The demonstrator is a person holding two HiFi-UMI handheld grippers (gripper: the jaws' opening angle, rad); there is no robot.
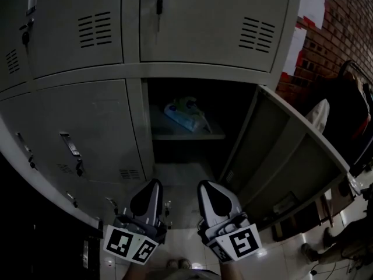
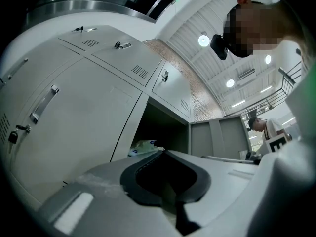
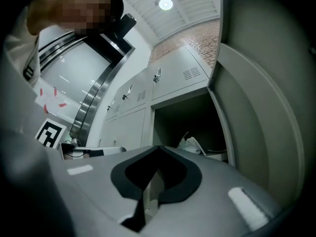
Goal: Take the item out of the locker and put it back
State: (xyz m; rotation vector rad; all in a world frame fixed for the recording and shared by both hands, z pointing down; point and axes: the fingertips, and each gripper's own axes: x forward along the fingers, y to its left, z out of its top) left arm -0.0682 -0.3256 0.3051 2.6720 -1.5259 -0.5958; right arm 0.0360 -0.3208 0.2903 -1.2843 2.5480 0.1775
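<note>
A soft packet (image 1: 185, 114) printed in blue, green and white is seen lying on the shelf (image 1: 217, 136) inside the open grey locker (image 1: 147, 127), and its print is too small to be read. The locker door (image 1: 280, 150) is swung out to the right. The left hand-held gripper (image 1: 154, 182) and right hand-held gripper (image 1: 207, 184) are held side by side just below the opening, each with jaws closed together on nothing, and each cube is marked with black-and-white squares.

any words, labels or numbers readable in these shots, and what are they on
No text here can be read.
Packet on the locker shelf: print too small to read.
White sheets on the brick wall: too blurred to read.
Marker cubes: black-and-white square patterns only, no letters or numbers.
</note>
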